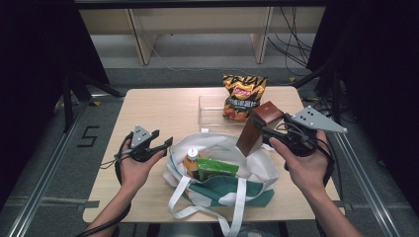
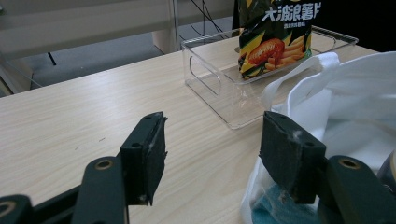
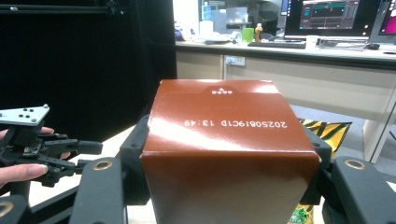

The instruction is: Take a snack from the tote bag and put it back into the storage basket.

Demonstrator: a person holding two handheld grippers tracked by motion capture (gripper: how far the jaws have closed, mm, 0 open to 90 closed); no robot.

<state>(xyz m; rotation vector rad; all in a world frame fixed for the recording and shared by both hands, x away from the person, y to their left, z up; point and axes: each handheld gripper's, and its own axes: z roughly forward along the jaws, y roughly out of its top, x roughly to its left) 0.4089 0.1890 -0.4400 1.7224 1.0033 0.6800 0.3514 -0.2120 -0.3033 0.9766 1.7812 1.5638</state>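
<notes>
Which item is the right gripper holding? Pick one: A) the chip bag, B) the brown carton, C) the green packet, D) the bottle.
B: the right gripper is clamped on the brown carton, held tilted above the white tote bag; its own view shows the jaws pressing both carton sides.

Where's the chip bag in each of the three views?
High view: the chip bag stands at the table's far edge, upper centre, in the clear bin.
Left gripper view: top right, in the same bin, above the white tote.
Right gripper view: partly hidden, a corner at right behind the brown box.
Shared landmark: the bag's yellow and black stripes.
</notes>
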